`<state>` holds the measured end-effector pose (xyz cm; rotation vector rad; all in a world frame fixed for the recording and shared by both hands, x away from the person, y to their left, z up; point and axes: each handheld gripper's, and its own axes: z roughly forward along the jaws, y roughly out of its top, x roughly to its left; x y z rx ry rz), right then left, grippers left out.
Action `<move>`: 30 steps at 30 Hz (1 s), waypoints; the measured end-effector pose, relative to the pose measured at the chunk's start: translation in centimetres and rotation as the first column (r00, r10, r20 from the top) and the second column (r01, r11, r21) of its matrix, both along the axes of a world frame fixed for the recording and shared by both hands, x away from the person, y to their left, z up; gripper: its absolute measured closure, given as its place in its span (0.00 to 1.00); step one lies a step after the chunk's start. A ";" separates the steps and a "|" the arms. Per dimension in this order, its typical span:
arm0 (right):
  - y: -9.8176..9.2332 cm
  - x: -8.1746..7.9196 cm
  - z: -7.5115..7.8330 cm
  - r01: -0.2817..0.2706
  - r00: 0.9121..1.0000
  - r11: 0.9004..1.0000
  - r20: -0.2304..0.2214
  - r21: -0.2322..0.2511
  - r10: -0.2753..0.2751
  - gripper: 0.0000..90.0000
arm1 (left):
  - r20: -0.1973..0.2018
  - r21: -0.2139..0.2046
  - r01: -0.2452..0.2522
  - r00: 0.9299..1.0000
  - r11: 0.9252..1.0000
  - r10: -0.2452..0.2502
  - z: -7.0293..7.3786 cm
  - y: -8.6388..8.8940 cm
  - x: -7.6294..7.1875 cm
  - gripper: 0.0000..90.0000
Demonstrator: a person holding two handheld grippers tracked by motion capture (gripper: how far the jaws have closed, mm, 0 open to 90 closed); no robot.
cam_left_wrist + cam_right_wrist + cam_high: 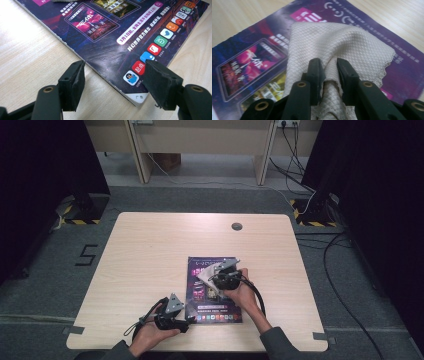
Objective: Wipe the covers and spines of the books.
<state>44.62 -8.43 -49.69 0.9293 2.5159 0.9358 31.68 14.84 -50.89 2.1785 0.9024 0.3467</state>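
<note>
On the magazine (pixel 214 290) lying lengthwise near-to-far on the tabletop (pixel 150 260), the right gripper (pixel 329 67) pinches a bunched cloth (pixel 342 45) spreading far of its jaws; the left gripper (pixel 113 77), jaws spread, straddles the magazine's near-left corner.

The magazine (pixel 120 37) has a glossy paper cover, creased and scuffed, with thin page edges showing pale along its side. The cloth (pixel 342 47) is cream woven fabric with a fine diamond texture and a stitched hem. The table (pixel 150 250) is light wood-grain laminate, smooth and matt. The jaw pads are matt black rubbery material, rough-edged.
</note>
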 end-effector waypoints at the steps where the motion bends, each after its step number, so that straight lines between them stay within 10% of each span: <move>1: -0.4 0.3 0.0 0.013 1.000 1.000 0.007 -0.001 -0.013 0.82 | -0.001 0.001 0.000 1.000 1.000 0.000 0.0 0.0 0.0 0.37; 15: -4.8 1.9 0.1 0.204 0.978 0.979 0.037 -0.020 -0.203 0.82 | -0.001 0.000 0.005 1.000 1.000 -0.005 0.0 0.0 0.1 0.37; 22: -4.3 1.6 0.1 0.197 0.980 0.980 0.042 -0.031 -0.196 0.84 | -0.004 -0.002 0.005 1.000 1.000 -0.005 0.0 0.1 0.1 0.36; 30: -0.6 -0.1 0.0 0.069 0.998 0.998 -0.008 0.003 -0.069 0.84 | -0.002 0.000 0.007 1.000 1.000 -0.007 0.0 0.1 0.1 0.36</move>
